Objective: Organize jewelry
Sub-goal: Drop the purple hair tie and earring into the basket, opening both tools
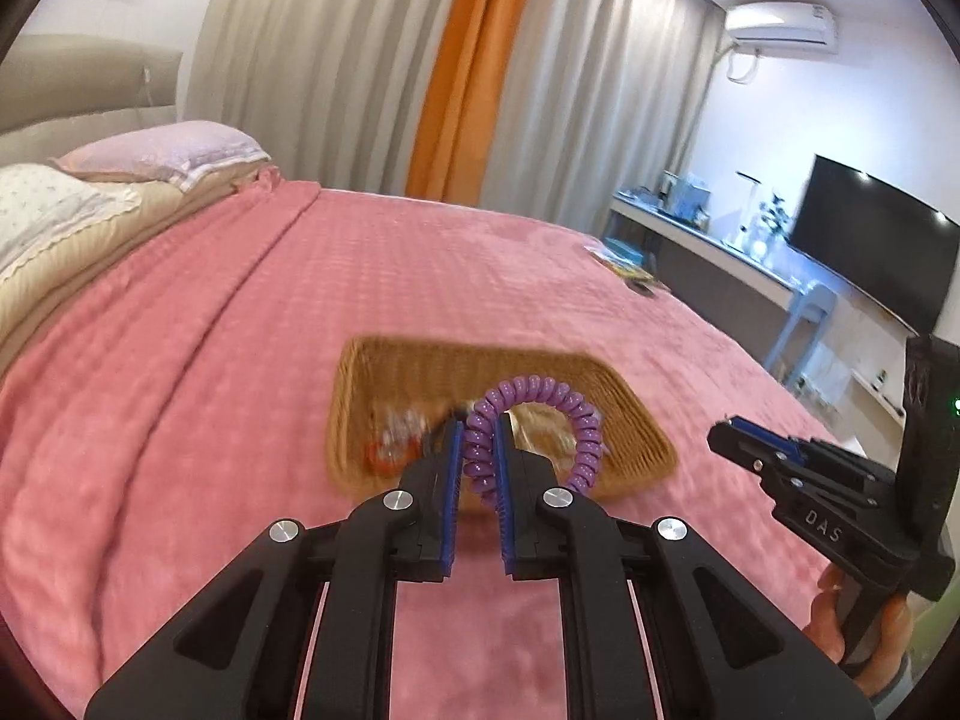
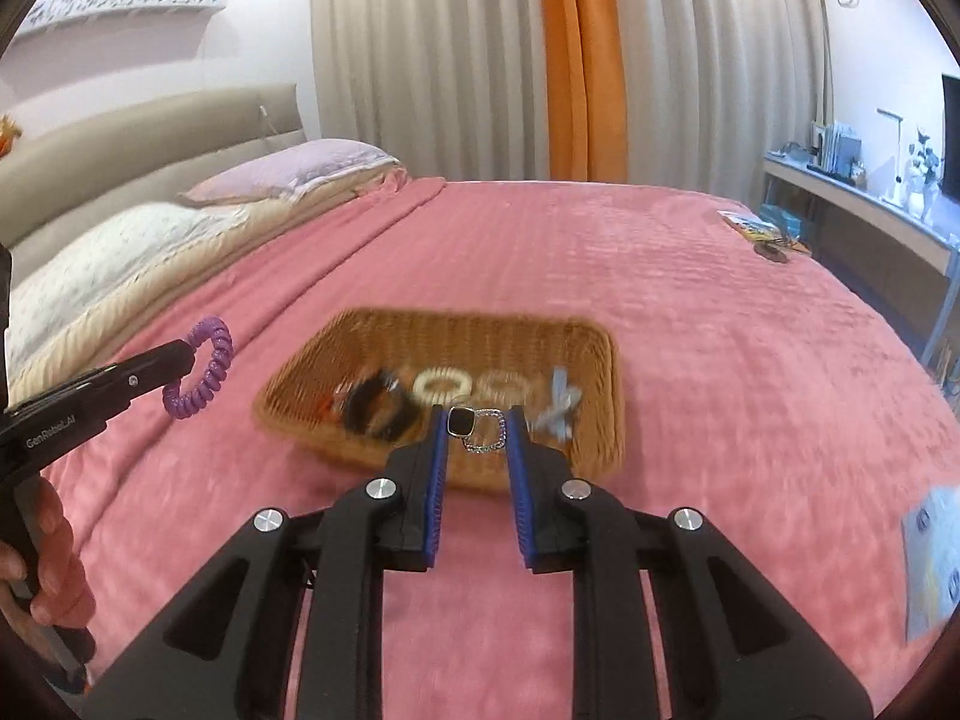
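My left gripper [image 1: 480, 438] is shut on a purple spiral hair tie [image 1: 540, 389], which loops up and to the right of the fingertips, above the bed. My right gripper [image 2: 478, 420] is shut on a square earring [image 2: 462, 422] with a black stone and a sparkling silver frame. Both hang just in front of a woven wicker basket [image 2: 468, 321] on the pink bedspread. The basket holds a black hair tie [image 2: 375, 405], a cream spiral tie [image 2: 444, 387] and a grey bow clip [image 2: 561, 405]. In the right wrist view the left gripper [image 2: 186, 354] carries the purple tie [image 2: 210, 372] left of the basket.
The pink bedspread [image 1: 240, 360] lies around the basket, with pillows [image 2: 288, 171] at the headboard. Small items [image 2: 756, 228] lie at the bed's far right corner. A pale card [image 2: 933, 558] lies at the near right. A desk and a TV [image 1: 870, 252] stand beyond the bed.
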`<state>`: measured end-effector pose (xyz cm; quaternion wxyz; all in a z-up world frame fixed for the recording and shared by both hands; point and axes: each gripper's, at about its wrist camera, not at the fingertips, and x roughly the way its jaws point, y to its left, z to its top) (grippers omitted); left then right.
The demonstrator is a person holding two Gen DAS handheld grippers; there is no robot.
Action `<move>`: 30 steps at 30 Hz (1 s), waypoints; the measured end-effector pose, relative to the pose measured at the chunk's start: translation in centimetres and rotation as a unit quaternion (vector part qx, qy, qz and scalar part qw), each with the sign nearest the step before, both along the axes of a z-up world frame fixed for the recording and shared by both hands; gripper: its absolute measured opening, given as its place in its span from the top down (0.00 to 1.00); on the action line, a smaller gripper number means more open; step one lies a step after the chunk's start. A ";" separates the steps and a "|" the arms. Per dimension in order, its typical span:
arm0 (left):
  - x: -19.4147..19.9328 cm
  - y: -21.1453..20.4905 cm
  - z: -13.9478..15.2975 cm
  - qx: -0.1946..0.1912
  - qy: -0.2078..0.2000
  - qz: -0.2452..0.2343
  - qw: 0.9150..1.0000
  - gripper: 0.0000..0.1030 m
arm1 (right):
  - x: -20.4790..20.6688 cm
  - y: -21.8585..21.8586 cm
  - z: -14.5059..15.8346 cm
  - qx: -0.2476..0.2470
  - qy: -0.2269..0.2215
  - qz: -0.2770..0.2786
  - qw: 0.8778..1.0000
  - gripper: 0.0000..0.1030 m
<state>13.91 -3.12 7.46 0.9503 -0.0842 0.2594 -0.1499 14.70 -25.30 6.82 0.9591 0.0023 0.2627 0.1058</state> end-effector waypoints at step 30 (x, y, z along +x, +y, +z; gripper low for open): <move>14.8 -1.6 -6.0 0.008 0.071 0.005 0.997 0.69 | 17.9 0.7 -5.7 0.019 0.138 0.014 0.990 0.60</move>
